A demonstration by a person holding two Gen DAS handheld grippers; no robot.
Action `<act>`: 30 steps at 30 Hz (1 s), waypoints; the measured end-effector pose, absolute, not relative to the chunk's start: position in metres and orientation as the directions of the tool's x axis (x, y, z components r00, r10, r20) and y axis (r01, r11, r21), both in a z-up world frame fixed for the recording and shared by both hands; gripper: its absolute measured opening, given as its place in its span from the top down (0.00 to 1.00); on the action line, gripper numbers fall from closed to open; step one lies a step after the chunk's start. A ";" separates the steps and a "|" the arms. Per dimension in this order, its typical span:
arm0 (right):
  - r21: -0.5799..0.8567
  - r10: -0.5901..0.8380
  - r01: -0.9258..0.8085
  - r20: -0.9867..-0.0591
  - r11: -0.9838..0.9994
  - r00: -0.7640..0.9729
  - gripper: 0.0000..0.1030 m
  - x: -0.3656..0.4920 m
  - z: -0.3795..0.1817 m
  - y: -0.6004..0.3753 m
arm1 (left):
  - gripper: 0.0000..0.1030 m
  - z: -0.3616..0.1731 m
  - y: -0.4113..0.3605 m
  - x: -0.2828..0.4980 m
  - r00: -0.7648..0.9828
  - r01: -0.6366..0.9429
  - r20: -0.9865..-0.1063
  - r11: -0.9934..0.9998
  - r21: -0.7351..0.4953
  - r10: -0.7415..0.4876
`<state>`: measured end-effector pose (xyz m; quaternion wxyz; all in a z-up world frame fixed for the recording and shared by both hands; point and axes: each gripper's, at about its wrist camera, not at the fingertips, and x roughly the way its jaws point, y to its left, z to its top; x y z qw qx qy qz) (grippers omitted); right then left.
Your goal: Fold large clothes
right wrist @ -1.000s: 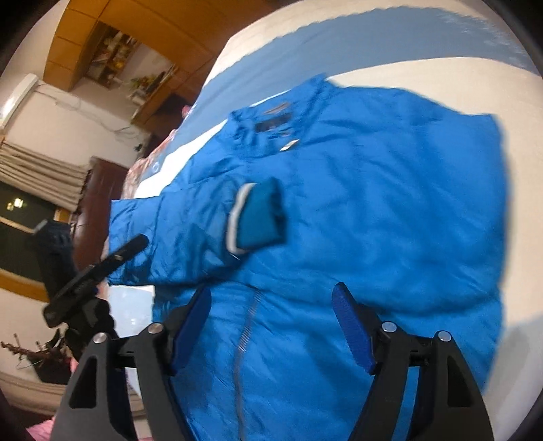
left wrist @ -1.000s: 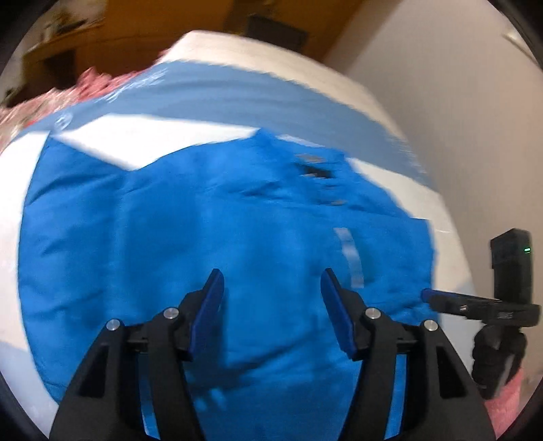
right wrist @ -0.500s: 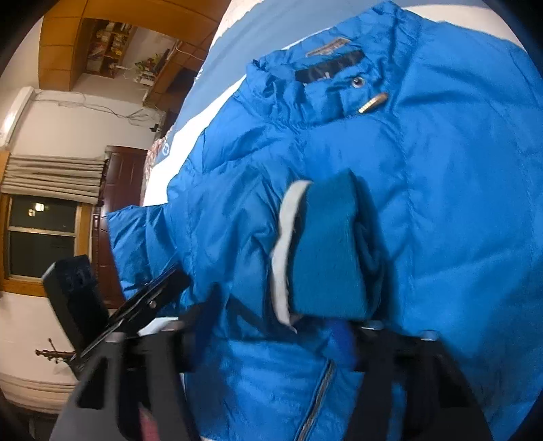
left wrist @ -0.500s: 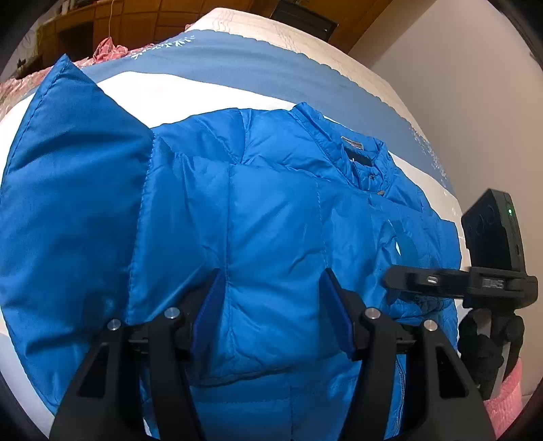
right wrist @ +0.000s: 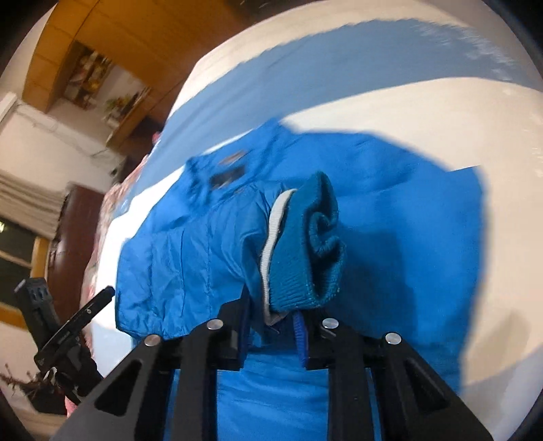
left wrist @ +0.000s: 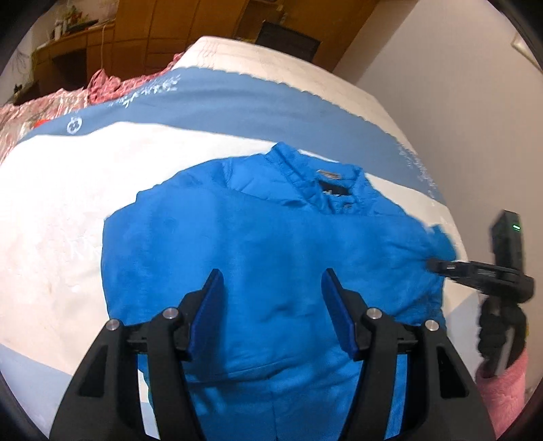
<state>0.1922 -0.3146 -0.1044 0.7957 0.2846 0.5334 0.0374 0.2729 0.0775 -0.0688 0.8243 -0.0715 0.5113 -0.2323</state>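
Blue jacket (left wrist: pixel 271 264) spread on my bed (left wrist: pixel 61 210).
My left tongs (left wrist: pixel 273 302) hang open above it; my right tongs (right wrist: pixel 271 325) pinch its cuff (right wrist: pixel 302 244). White-and-blue bedspread, wooden cabinets (left wrist: pixel 142 30) and pale wall (left wrist: pixel 441 84) behind.

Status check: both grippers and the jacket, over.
Left gripper open, empty, above the jacket. Right gripper shut on the sleeve cuff, sleeve lifted off the bed. Nothing in the way.

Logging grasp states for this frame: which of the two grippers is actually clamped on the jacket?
The right gripper: its jaws are shut on the jacket's sleeve near the knit cuff. The left gripper hangs open above the jacket, holding nothing.
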 end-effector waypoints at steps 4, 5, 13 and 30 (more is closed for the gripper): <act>0.491 0.337 0.288 -0.828 0.823 0.448 0.79 0.179 -0.105 -0.342 | 0.43 -0.093 0.067 0.284 0.335 0.286 -0.856 0.908 -0.304 -0.393; 0.491 0.337 0.294 -0.829 0.820 0.446 0.79 0.178 -0.108 -0.348 | 0.43 -0.099 0.066 0.285 0.328 0.287 -0.863 0.911 -0.297 -0.385; 0.448 0.332 0.337 -0.876 0.828 0.350 0.76 0.182 -0.165 -0.334 | 0.36 -0.123 0.052 0.285 0.336 0.346 -0.887 0.917 -0.196 -0.317; 0.348 0.228 0.226 -0.875 0.910 0.427 0.61 0.225 -0.119 -0.295 | 0.37 -0.108 0.024 0.319 0.355 0.321 -0.897 0.935 -0.149 -0.264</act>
